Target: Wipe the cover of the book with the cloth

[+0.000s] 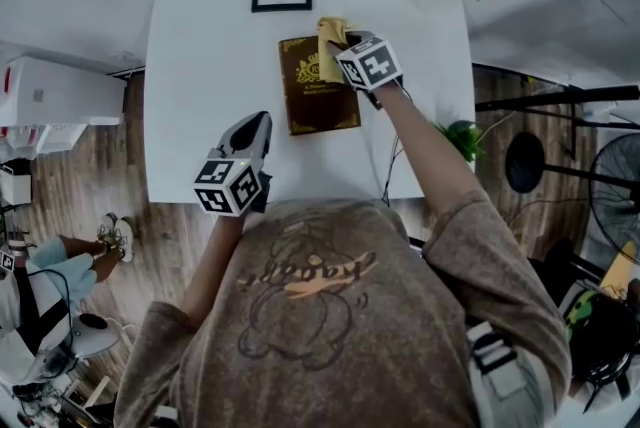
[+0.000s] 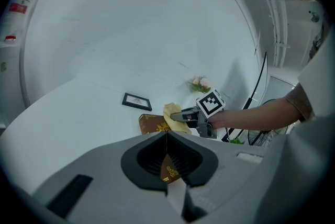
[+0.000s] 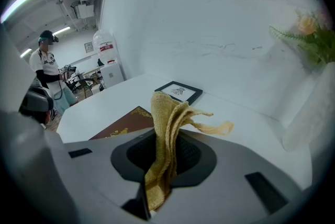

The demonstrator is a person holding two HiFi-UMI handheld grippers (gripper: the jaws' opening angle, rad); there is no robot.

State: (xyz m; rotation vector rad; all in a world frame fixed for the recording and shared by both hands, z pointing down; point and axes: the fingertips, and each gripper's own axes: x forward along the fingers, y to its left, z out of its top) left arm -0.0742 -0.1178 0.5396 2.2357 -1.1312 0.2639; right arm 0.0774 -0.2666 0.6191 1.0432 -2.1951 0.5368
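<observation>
Right gripper jaws held cloth at 1 o'clock corner of book; book lay mid-tabletop, long axis 12–6, cover running toward 7 from jaws; left gripper jaws closed, empty, farther off.

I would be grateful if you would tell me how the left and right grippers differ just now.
The right gripper has its claw shut on the yellow cloth, at the book's far corner. The left gripper has its claw shut on nothing, off the book over bare table. Both carry marker cubes.
</observation>
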